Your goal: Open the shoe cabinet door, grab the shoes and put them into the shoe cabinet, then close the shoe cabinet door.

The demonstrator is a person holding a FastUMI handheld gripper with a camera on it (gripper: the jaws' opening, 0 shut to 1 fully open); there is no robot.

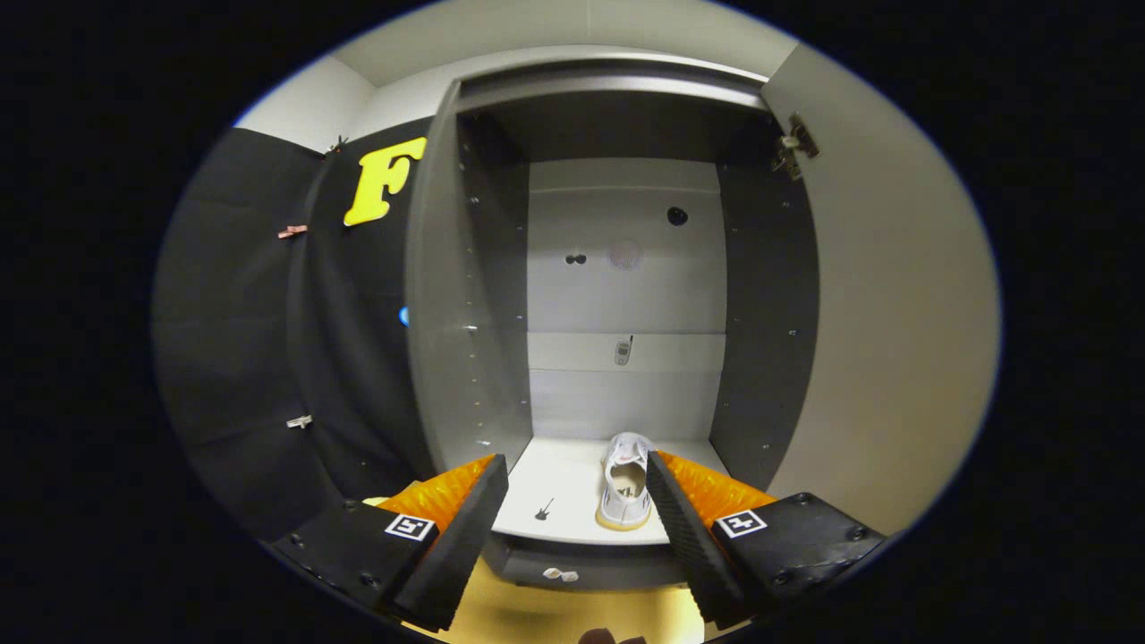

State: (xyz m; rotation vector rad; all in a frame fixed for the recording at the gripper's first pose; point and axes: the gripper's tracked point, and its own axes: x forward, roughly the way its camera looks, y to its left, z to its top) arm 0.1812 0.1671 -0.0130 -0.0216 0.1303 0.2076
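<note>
Gripper (577, 501): the fingers stand wide apart and hold nothing; you see the cabinet floor between them.
Shoe (626, 483): one pale shoe sits on the floor shelf (564, 478) inside the shoe cabinet (626, 268), heel toward you and toe toward the back panel. It lies right of centre, just beside the inner edge of the right finger; whether they touch cannot be told.
Door (886, 295): it stands swung open on the right, with a hinge (792, 143) near its top. The left side panel (443, 295) frames the opening.
Shoe handling: judge it light, with a soft, yielding upper and a stiffer sole. It should tolerate a firm pinch and is not fragile.
Shoe grip point: if you must reposition it, take it across the heel collar or the sides of the sole, not the loose tongue.
Door handling: judge the panel rigid and light on its hinge; it needs a push, not a pinch.
Door contact point: press on the free edge, far from the hinge.
Risk: closing with the shoe overhanging the near shelf edge may jam the door.
</note>
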